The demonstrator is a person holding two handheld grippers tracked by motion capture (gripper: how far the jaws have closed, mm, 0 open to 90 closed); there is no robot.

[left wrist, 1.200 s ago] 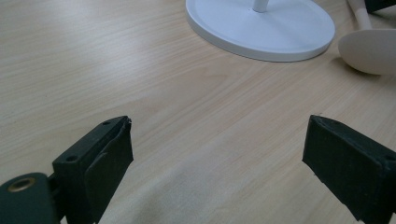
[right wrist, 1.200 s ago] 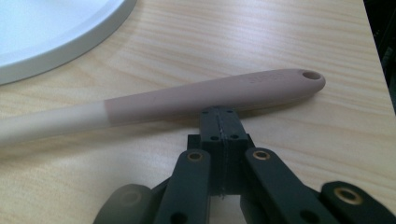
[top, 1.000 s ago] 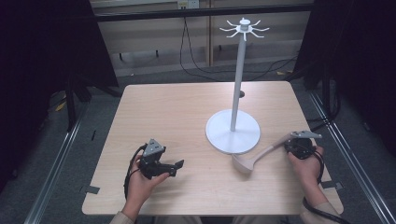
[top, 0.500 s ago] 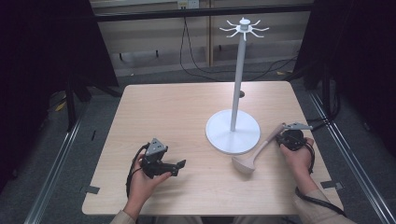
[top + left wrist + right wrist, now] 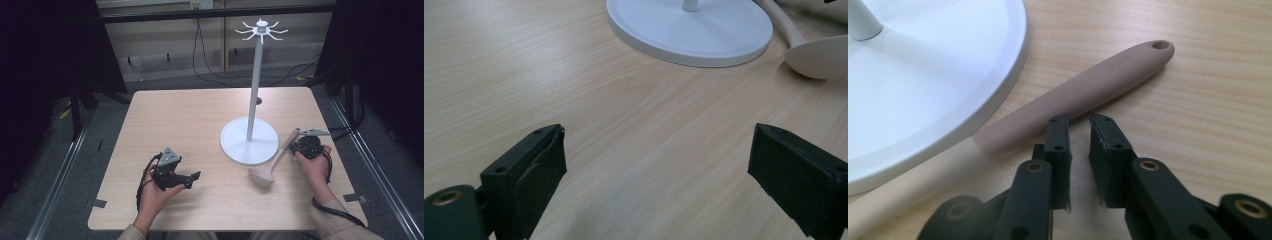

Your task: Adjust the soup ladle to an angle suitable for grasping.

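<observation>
1. High view: a light wooden table [image 5: 200, 120] carries a white hook stand with round base and tall pole [image 5: 250, 142] toward its right side. A beige long-handled ladle [image 5: 277, 159] lies flat beside the base, near the right edge, bowl toward the front edge, handle slanting back and right. The right gripper [image 5: 300, 145] sits at the handle's end, the nearer hand by far; the left gripper [image 5: 192, 177] rests near the front-left corner, well apart.
2. Left gripper view: its jaws stand wide, nothing between them; the stand base [image 5: 689, 30] and ladle bowl [image 5: 819, 57] lie ahead.
3. Right gripper view: jaws drawn narrow, a slim gap, just beside the ladle handle [image 5: 1078, 95], which crosses ahead of the tips, unheld.
4. Change: the right gripper has advanced from the right edge to the handle; ladle and left gripper unmoved.
</observation>
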